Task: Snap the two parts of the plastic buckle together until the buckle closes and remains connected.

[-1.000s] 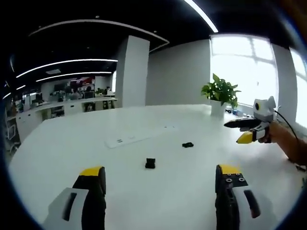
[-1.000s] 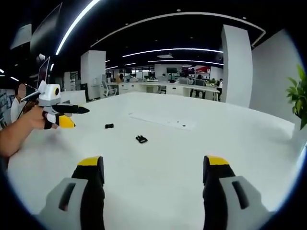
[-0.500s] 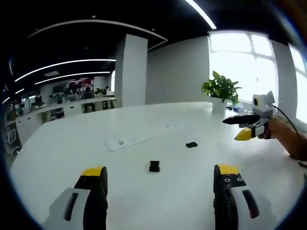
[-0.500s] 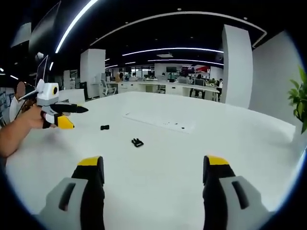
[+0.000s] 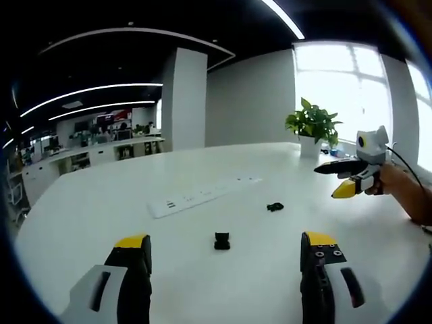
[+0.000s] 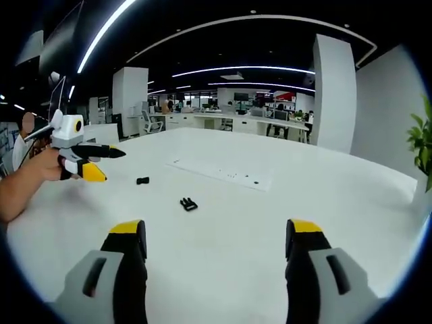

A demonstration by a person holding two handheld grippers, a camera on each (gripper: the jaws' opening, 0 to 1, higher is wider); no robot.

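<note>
Two small black buckle parts lie apart on the white table [image 5: 101, 223]. In the left gripper view one part [image 5: 221, 241] sits ahead between my jaws and the other part [image 5: 274, 206] lies farther off to the right. My left gripper [image 5: 226, 260] is open and holds nothing. The right gripper [image 5: 341, 179] hovers at the right edge of that view, held by a hand. In the right gripper view the pronged part [image 6: 188, 204] and the other part [image 6: 142, 181] lie ahead to the left. My right gripper [image 6: 214, 246] is open and holds nothing. The left gripper [image 6: 101, 162] hovers at the left.
A white power strip [image 5: 202, 196] lies on the table beyond the parts, also seen as a flat strip [image 6: 223, 175]. A potted plant [image 5: 312, 128] stands at the far table edge by the window. Office desks [image 6: 250, 121] and a pillar [image 6: 331, 91] stand behind.
Both views have shifted a little with the hands: the buckle parts sit slightly lower and to the right in the left gripper view, slightly left in the right gripper view. Jaws stay open.
</note>
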